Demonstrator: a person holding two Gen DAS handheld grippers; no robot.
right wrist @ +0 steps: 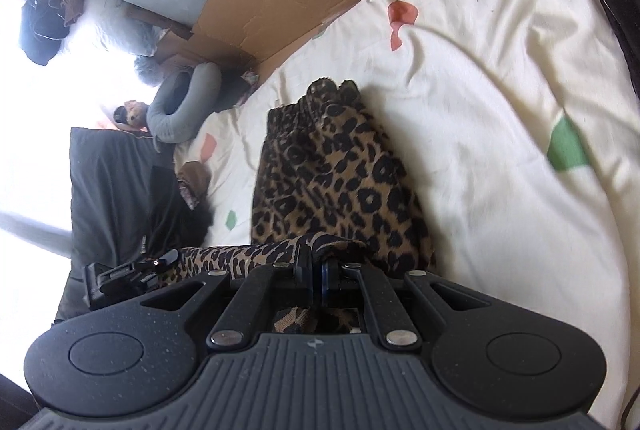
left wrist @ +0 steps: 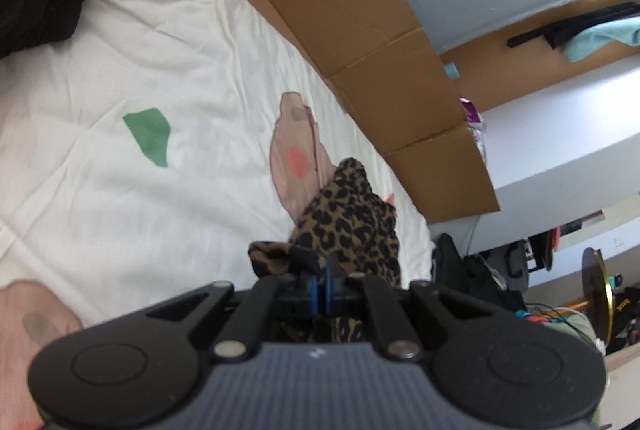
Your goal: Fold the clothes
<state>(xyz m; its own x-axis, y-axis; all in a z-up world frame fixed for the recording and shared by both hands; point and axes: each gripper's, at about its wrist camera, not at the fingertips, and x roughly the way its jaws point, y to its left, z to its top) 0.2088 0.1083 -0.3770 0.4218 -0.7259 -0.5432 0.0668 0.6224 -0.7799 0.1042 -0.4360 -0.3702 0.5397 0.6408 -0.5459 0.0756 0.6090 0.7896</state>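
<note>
Leopard garment (right wrist: 336, 169) lies on the bed (right wrist: 480, 109) near its cardboard-side edge, both grippers, left (left wrist: 322, 284) and right (right wrist: 316, 272), pinching one hem, looks like to carry it over for a fold.

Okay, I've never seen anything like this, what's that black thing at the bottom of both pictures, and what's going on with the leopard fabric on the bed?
Each picture comes from a camera mounted on a tool a person holds, one per hand, looking forward along its two fingers. The black shape is that tool. The left hand-held gripper and the right hand-held gripper are both shut on the leopard-print garment, which trails onto a white bedspread with coloured patches. Flattened cardboard leans along the bed's far side.
</note>
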